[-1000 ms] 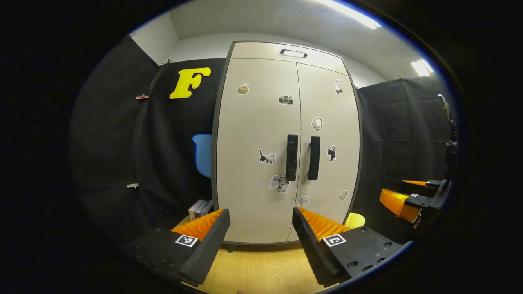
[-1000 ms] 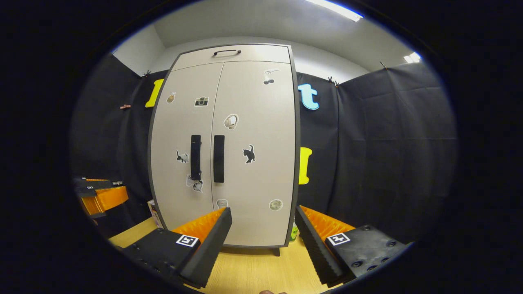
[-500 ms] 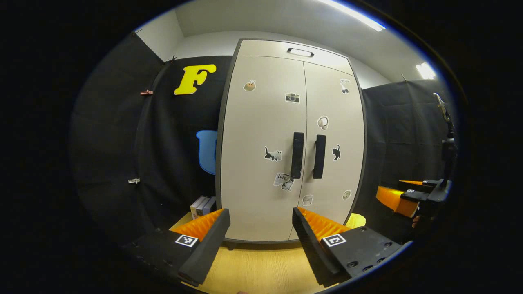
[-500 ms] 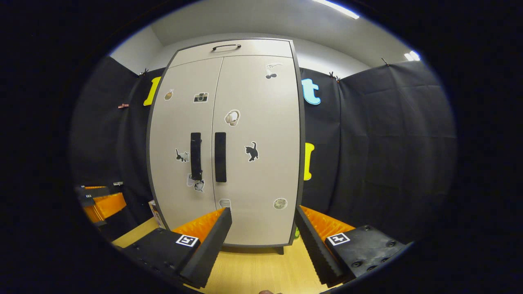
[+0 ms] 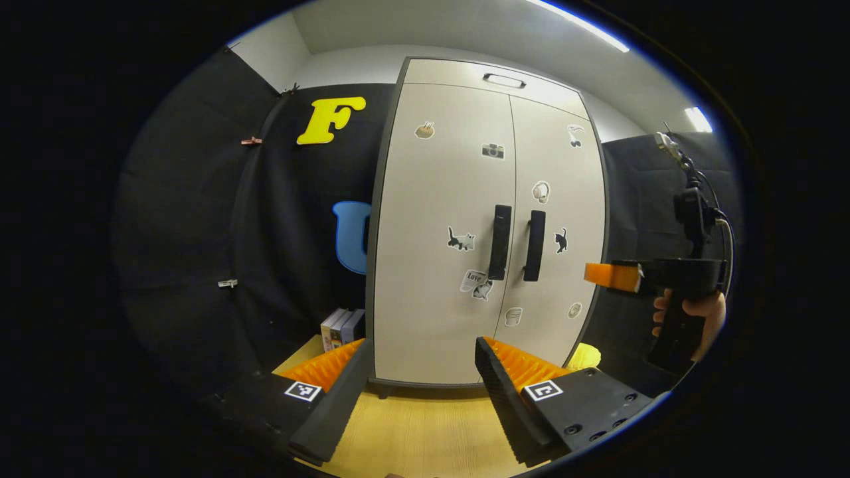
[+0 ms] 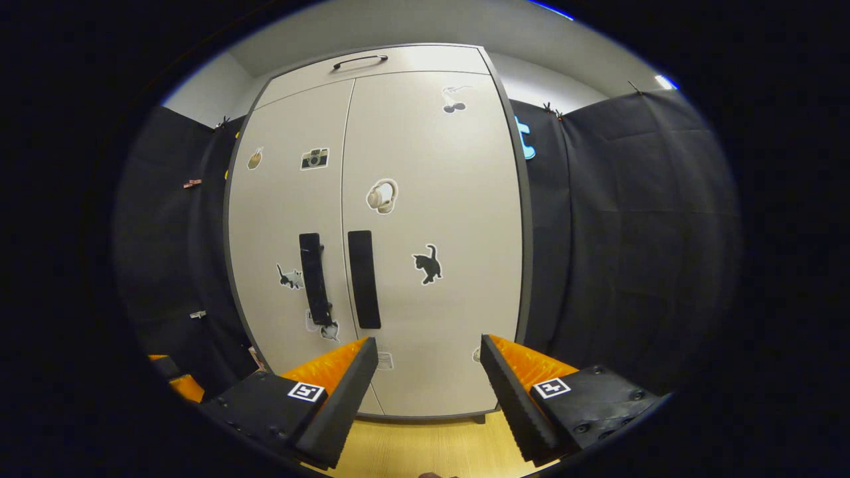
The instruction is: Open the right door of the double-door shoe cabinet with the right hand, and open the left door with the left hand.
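The beige double-door shoe cabinet (image 5: 438, 199) stands closed, with stickers on both doors. Two black vertical handles sit side by side at the middle seam: the left door's handle (image 5: 499, 242) and the right door's handle (image 5: 533, 245). My left gripper (image 5: 423, 345) is open, low in front of the left door and well back from it. In the right gripper view the cabinet (image 6: 431, 166) looms closer. My right gripper (image 6: 428, 342) is open, below and to the right of the right door's handle (image 6: 364, 279). In the left gripper view the right gripper (image 5: 624, 277) is level with the handles, held by a hand (image 5: 690, 312).
The cabinet stands on a light wooden surface (image 5: 412, 431). Some books (image 5: 342, 326) lean beside its left foot and a yellow object (image 5: 584, 357) lies by its right foot. A top drawer with a handle (image 5: 503, 80) sits above the doors.
The right gripper has risen to handle height and come closer to the cabinet. The left gripper has drifted so the cabinet sits further right in its view. Both doors stay closed.
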`<state>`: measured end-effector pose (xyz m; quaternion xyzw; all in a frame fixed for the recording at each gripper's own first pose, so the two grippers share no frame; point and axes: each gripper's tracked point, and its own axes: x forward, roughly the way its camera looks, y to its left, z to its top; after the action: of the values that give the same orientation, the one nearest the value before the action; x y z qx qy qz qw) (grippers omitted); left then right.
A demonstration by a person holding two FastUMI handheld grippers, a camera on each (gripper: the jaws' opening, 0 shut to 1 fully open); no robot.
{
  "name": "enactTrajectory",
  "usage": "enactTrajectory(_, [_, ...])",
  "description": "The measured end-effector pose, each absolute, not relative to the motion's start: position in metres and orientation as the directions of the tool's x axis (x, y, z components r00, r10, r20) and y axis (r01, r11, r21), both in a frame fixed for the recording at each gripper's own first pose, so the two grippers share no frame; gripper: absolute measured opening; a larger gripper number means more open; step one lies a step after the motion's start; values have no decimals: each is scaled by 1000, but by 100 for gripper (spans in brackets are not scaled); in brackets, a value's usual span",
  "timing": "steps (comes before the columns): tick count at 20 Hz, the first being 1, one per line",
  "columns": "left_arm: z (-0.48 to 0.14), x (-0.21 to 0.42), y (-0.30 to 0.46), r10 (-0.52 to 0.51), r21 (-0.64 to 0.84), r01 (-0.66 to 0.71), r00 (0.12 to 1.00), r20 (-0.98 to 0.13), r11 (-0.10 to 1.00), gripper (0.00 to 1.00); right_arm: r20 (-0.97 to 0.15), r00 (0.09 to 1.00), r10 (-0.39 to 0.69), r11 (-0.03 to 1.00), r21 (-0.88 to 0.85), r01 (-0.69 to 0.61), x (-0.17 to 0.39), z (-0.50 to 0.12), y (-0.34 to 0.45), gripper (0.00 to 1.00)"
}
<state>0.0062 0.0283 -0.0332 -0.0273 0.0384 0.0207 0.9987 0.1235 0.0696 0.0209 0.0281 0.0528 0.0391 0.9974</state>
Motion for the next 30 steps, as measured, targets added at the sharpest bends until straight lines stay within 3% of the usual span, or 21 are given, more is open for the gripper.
enactTrajectory(8, [-46, -1, 58, 111, -87, -120, 988, -106, 989, 95, -103, 987, 127, 987, 113, -115, 187, 35, 124, 98])
enactTrajectory(18, [-54, -8, 96, 187, -91, -199, 975, -122, 976, 95, -161, 984, 79, 990, 126, -59, 245, 13, 139, 97])
enactTrajectory(22, [-55, -9, 103, 198, -92, -211, 972, -128, 973, 95, -164, 982, 96, 987, 140, -73, 244, 14, 142, 84])
enactTrajectory(23, [-55, -9, 104, 196, -90, -209, 972, -130, 974, 95, -169, 980, 106, 986, 143, -82, 244, 13, 143, 70])
enactTrajectory(24, [-55, -9, 104, 194, -87, -206, 972, -130, 975, 95, -171, 976, 134, 982, 156, -107, 244, 12, 149, 70])
enactTrajectory(27, [-55, -12, 102, 184, -75, -194, 975, -123, 978, 95, -173, 974, 149, 982, 141, -126, 242, 11, 154, 39])
enactTrajectory(30, [-59, -20, 100, 176, -78, -187, 975, -133, 979, 95, -161, 978, 136, 988, 89, -122, 240, 12, 154, 34])
